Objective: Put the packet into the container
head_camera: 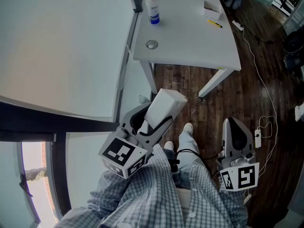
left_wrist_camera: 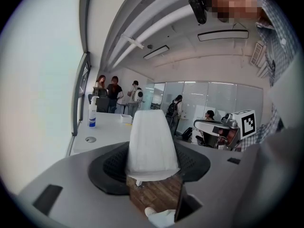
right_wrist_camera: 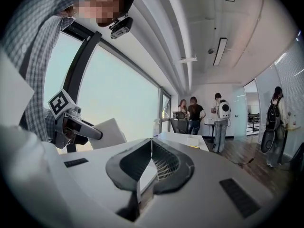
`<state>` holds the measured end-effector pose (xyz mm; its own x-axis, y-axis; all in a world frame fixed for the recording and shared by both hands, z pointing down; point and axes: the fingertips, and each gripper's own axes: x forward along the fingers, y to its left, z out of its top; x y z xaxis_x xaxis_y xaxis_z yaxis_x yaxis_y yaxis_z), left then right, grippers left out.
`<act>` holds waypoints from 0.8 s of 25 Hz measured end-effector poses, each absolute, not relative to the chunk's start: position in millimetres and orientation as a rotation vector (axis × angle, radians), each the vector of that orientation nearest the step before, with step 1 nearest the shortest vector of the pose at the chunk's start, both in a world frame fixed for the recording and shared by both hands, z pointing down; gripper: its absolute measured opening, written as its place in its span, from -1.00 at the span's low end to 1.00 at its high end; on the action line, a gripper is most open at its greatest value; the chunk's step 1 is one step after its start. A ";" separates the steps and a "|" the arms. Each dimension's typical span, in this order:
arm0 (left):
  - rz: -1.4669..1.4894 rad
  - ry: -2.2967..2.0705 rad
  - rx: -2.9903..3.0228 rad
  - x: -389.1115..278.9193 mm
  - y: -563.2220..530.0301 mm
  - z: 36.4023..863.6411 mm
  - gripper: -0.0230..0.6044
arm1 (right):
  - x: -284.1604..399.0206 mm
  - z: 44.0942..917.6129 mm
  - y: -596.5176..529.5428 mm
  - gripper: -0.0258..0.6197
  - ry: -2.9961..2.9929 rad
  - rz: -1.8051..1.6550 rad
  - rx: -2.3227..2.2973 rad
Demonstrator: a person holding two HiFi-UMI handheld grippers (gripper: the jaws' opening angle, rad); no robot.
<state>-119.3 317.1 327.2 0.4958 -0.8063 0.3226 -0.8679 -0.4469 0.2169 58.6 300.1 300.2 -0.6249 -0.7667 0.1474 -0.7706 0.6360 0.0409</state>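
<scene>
My left gripper (head_camera: 153, 123) is shut on a white packet (head_camera: 165, 105), which sticks up out of the jaws above the wooden floor, short of the white table (head_camera: 190, 46). In the left gripper view the packet (left_wrist_camera: 151, 144) fills the gap between the dark pads. From the right gripper view, the packet (right_wrist_camera: 108, 133) shows at the left, held by the other gripper. My right gripper (head_camera: 235, 127) hangs low at my right side, its jaws closed together with nothing in them (right_wrist_camera: 151, 144). A small white box (head_camera: 212, 9) lies on the far side of the table.
On the table stand a spray bottle (head_camera: 152, 11), a yellow pen (head_camera: 214, 23) and a round cable hole (head_camera: 151, 44). A white cable (head_camera: 266, 94) runs over the floor at right. A window wall (head_camera: 57, 51) lies to the left. Several people (right_wrist_camera: 199, 113) stand far off.
</scene>
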 end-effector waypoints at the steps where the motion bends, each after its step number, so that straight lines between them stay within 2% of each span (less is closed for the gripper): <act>1: 0.238 -1.401 2.391 -119.3 316.5 326.7 -0.10 | 59.7 300.4 298.4 -0.87 -2.701 0.041 1.280; 20: 0.220 -1.479 2.317 -109.3 252.6 323.6 -0.10 | 54.0 309.9 223.0 -0.87 -2.760 0.078 1.116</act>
<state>-109.3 252.6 323.6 0.4334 -0.8385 0.3302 -0.8983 -0.3728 0.2325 54.0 223.0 309.9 -0.7077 -0.6857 0.1703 -0.6942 0.7197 0.0129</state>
